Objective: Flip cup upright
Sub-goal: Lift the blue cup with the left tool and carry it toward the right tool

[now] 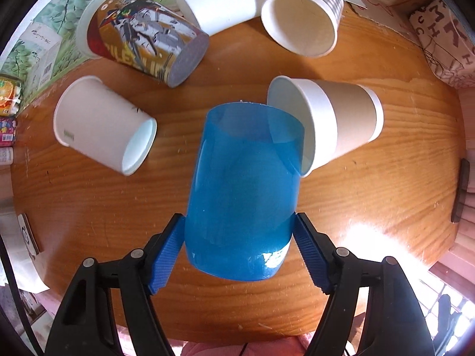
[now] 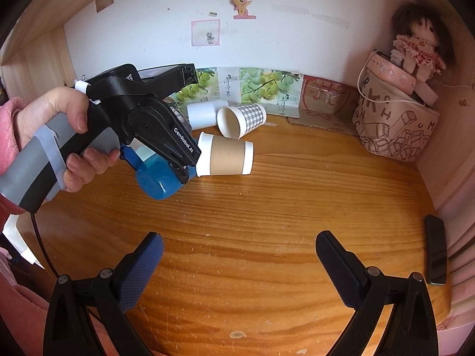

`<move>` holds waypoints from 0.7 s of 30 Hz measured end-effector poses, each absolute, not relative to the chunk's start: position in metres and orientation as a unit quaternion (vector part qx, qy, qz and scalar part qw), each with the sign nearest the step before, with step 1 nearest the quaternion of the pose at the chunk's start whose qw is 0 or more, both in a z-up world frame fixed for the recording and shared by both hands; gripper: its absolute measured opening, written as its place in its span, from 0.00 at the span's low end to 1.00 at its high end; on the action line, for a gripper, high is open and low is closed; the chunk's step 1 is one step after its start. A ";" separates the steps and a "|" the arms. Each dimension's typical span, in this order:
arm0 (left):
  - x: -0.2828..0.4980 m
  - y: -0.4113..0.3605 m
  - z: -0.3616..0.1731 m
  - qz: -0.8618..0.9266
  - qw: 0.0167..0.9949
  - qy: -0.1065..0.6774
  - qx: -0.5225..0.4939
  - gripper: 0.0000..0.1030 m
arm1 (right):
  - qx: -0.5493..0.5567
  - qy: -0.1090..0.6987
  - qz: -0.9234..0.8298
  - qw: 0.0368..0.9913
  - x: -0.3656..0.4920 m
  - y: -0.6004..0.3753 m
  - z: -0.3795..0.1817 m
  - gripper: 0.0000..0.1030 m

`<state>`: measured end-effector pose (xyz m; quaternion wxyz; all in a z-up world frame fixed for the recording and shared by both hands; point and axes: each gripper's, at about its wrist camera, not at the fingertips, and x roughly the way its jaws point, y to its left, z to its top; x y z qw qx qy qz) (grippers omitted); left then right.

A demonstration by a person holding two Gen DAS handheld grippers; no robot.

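A translucent blue plastic cup (image 1: 242, 190) lies on its side on the wooden table (image 1: 371, 207), mouth pointing away from me. My left gripper (image 1: 239, 231) is shut on the blue cup near its base, one blue finger (image 1: 170, 246) on each side. In the right wrist view the left gripper (image 2: 178, 160) holds the blue cup (image 2: 156, 185) at the table's left, tilted, base toward the camera. My right gripper (image 2: 239, 262) is open and empty above the table's front.
Several paper cups lie on their sides: a brown-sleeved one (image 1: 335, 124) touching the blue cup's mouth, a plain white one (image 1: 104, 124), a printed one (image 1: 142, 38), a checked one (image 1: 305, 17). A bag with a doll (image 2: 394, 124) stands right; a black phone (image 2: 436, 252) lies at the right edge.
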<state>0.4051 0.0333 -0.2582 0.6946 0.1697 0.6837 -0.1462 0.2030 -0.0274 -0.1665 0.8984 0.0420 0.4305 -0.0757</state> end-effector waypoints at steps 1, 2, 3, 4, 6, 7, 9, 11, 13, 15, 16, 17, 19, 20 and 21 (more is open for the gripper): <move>0.398 0.033 -0.256 -0.144 0.698 0.680 0.172 0.74 | 0.040 0.429 -0.075 0.899 0.198 -0.026 -0.165 1.00; 0.391 0.034 -0.254 -0.142 0.701 0.677 0.173 0.74 | 0.039 0.428 -0.075 0.900 0.194 -0.025 -0.163 1.00; 0.383 0.035 -0.254 -0.142 0.703 0.675 0.172 0.74 | 0.037 0.426 -0.075 0.901 0.189 -0.022 -0.161 1.00; 0.378 0.036 -0.253 -0.143 0.704 0.674 0.170 0.74 | 0.035 0.425 -0.074 0.902 0.185 -0.021 -0.160 1.00; 0.366 0.041 -0.252 -0.143 0.706 0.673 0.165 0.74 | 0.029 0.423 -0.072 0.903 0.177 -0.017 -0.157 1.00; 0.360 0.043 -0.251 -0.143 0.708 0.672 0.163 0.74 | 0.025 0.422 -0.071 0.903 0.173 -0.015 -0.156 1.00; 0.347 0.046 -0.250 -0.142 0.710 0.670 0.162 0.74 | 0.018 0.420 -0.070 0.905 0.164 -0.011 -0.154 1.00; 0.332 0.051 -0.252 -0.141 0.712 0.669 0.159 0.74 | 0.012 0.417 -0.068 0.906 0.156 -0.008 -0.151 1.00; 0.314 0.059 -0.250 -0.141 0.713 0.669 0.156 0.74 | 0.008 0.415 -0.066 0.908 0.148 -0.004 -0.149 1.00; 0.302 0.064 -0.253 -0.140 0.712 0.671 0.153 0.74 | 0.003 0.414 -0.064 0.908 0.139 -0.001 -0.148 1.00; 0.296 0.065 -0.255 -0.139 0.711 0.673 0.151 0.74 | 0.000 0.413 -0.063 0.908 0.135 0.000 -0.147 1.00; 0.292 0.067 -0.257 -0.139 0.710 0.674 0.150 0.74 | -0.003 0.413 -0.062 0.908 0.131 0.001 -0.147 1.00; 0.280 0.070 -0.260 -0.139 0.708 0.677 0.148 0.74 | -0.010 0.414 -0.062 0.908 0.123 0.004 -0.147 1.00; 0.274 0.070 -0.261 -0.140 0.706 0.678 0.148 0.74 | -0.013 0.414 -0.062 0.908 0.119 0.005 -0.147 1.00; 0.272 0.074 -0.262 -0.141 0.705 0.680 0.147 0.74 | -0.015 0.415 -0.062 0.908 0.117 0.006 -0.147 1.00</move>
